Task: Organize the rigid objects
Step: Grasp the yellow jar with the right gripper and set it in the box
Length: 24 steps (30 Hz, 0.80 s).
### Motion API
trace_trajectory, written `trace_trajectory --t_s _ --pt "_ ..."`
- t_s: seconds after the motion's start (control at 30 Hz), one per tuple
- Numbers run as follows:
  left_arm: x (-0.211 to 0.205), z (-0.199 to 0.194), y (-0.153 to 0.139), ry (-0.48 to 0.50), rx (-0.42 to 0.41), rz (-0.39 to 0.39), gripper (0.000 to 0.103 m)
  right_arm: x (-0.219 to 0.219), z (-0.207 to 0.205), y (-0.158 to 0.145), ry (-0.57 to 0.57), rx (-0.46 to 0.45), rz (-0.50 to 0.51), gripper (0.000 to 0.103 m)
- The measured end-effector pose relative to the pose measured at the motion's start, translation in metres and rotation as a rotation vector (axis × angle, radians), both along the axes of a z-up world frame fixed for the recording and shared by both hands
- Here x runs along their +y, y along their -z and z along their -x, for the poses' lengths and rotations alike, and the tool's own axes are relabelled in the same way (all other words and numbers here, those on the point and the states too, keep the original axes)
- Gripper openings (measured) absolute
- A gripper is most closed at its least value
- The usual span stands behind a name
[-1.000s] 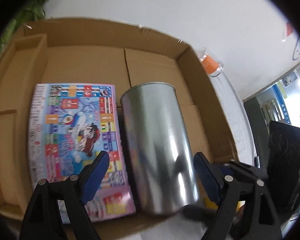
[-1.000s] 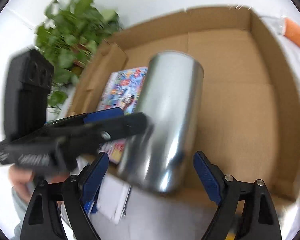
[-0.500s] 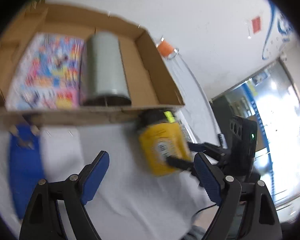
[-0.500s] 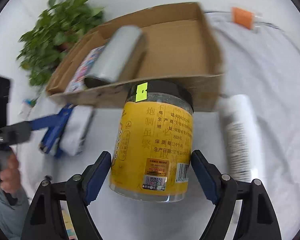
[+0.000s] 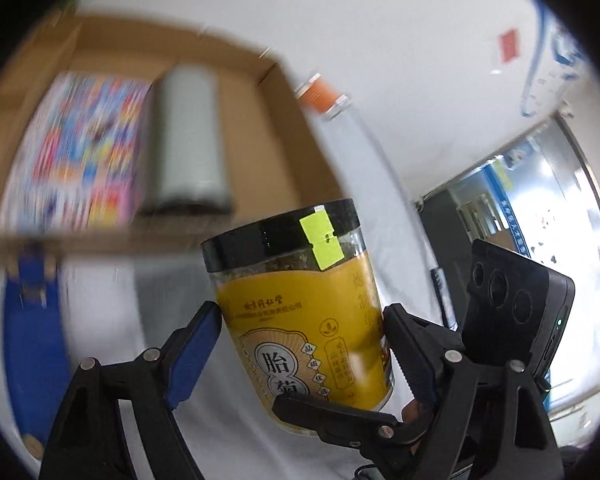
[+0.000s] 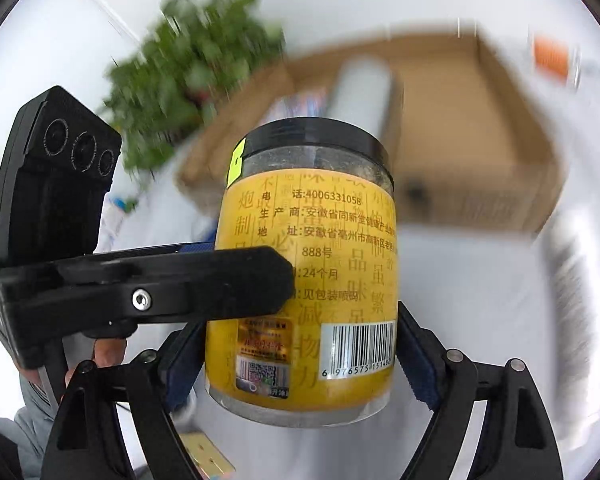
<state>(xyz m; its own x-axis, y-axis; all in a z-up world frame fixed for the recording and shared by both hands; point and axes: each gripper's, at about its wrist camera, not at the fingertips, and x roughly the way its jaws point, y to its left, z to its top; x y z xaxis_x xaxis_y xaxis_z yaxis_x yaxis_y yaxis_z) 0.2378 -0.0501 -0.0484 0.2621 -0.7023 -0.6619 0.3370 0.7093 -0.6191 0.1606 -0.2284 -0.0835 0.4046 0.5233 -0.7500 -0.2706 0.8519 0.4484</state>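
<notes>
**Fingers on the jar from two sides: keep both holds matched**

The fingers [image 6: 418, 368] of the right gripper [image 6: 300, 360] press on the lower sides of the jar [image 6: 308, 264]. The left gripper [image 5: 300, 328] has it clamped too, crosswise to the other, pads against the yellow label. The jar hangs upright over the white table [image 5: 100, 320], lid up, near the front wall of the box [image 5: 300, 132] and outside it.

The step looks like carrying the jar into the box. A can [image 5: 188, 140] lies inside beside a colourful book [image 5: 80, 148], and bare floor shows right of the can, so that is the likely spot. Move both hands as one, or the smooth label may slip. Clear the front wall with the jar's base, set it down flat, and only then let go.
</notes>
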Motion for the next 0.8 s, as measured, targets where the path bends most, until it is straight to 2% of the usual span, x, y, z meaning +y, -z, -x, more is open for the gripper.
trace_trajectory --t_s 0.13,0.23,0.33,0.47,0.57,0.63,0.73,0.8 --pt "-0.023 -0.036 -0.065 0.048 -0.171 -0.012 0.083 -0.022 -0.04 -0.049 0.052 -0.099 -0.004 0.084" --pt "-0.032 -0.074 -0.08 0.058 -0.176 -0.025 0.082 -0.048 -0.084 -0.054 0.086 -0.063 -0.027 0.084" --pt "-0.037 -0.11 -0.072 0.079 -0.127 -0.013 0.081 -0.057 -0.108 -0.041 0.109 -0.036 0.006 0.084" --pt "-0.039 -0.143 -0.027 0.105 -0.022 -0.023 0.077 -0.065 -0.127 0.0 0.149 0.068 0.033 0.084" --pt "-0.047 -0.151 0.003 0.094 0.051 -0.075 0.069 -0.048 -0.136 0.034 0.157 0.148 0.081 0.084" --pt "-0.051 -0.146 0.003 0.106 0.021 -0.094 0.07 -0.027 -0.138 0.035 0.148 0.116 0.137 0.086" --pt "-0.038 -0.136 -0.004 0.121 -0.003 -0.126 0.07 -0.021 -0.134 0.028 0.134 0.125 0.177 0.088" --pt "-0.018 -0.128 -0.021 0.1 -0.087 -0.153 0.07 -0.014 -0.136 0.026 0.124 0.098 0.166 0.088"
